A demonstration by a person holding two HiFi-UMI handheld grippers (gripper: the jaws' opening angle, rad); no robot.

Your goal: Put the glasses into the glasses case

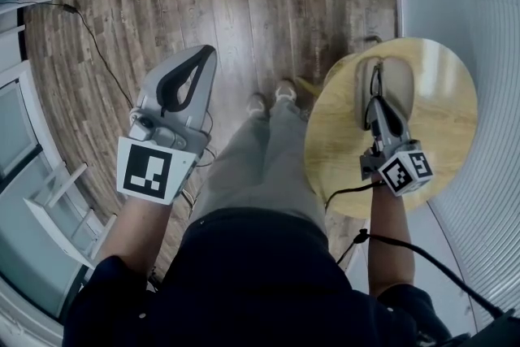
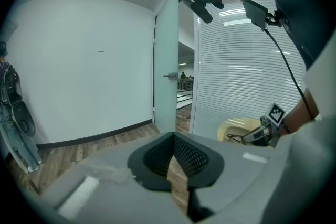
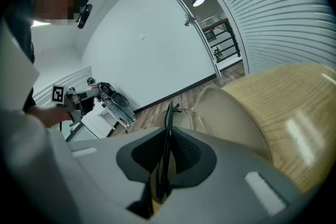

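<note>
My right gripper [image 1: 376,103] hangs over the round wooden table [image 1: 443,146], shut on a thin dark pair of glasses [image 1: 376,82]. In the right gripper view the dark frame [image 3: 168,126] stands edge-on between the pads, right above the open beige glasses case [image 3: 231,113]. The case [image 1: 402,77] lies on the table's far side, just under the gripper's tips. My left gripper [image 1: 208,53] is off to the left above the wooden floor, away from the table. Its tips meet and nothing is held [image 2: 174,136].
The person's legs and shoes [image 1: 272,97] are between the two grippers. A white rack [image 1: 57,207] stands at the left, with a cable [image 1: 97,53] running over the floor. A slatted wall [image 1: 479,20] curves round the table's right side.
</note>
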